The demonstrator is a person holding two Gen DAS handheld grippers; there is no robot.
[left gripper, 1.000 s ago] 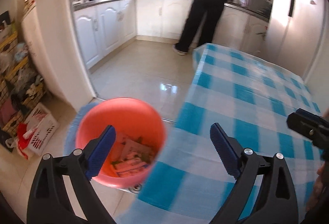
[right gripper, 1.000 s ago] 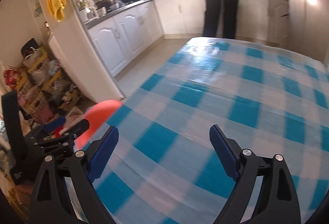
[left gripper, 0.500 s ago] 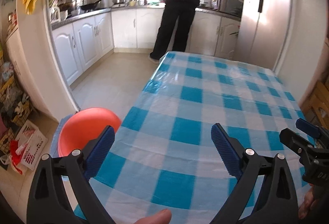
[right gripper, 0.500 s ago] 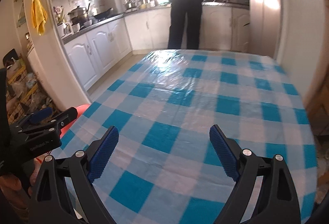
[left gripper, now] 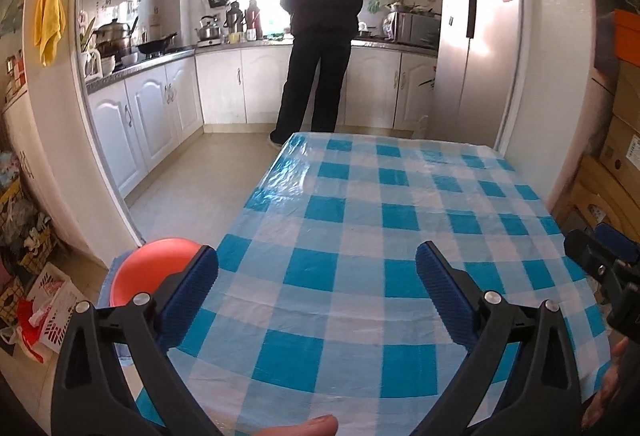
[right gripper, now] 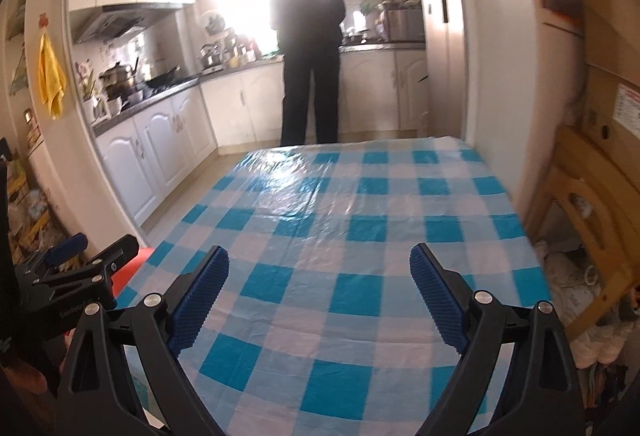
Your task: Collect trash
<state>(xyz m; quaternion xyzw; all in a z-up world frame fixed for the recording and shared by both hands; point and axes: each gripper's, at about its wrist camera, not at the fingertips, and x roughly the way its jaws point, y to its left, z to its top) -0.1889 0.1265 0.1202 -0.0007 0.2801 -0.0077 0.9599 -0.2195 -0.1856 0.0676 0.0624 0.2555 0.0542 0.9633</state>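
Bare checked tabletop (left gripper: 352,236), open throughout

Both wrist views down over the checked table (left gripper: 352,236), kitchenward.

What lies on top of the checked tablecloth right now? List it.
Nothing lies on the checked tablecloth, only glare on its clear plastic cover. The near edge is hidden behind the hand-held gripper, whose jaws are opening with nothing between them.

table (left gripper: 360,236) | blue-and-white checked cloth under clear plastic film | floor (left gripper: 192,172): orange bin (left gripper: 152,268) beside table
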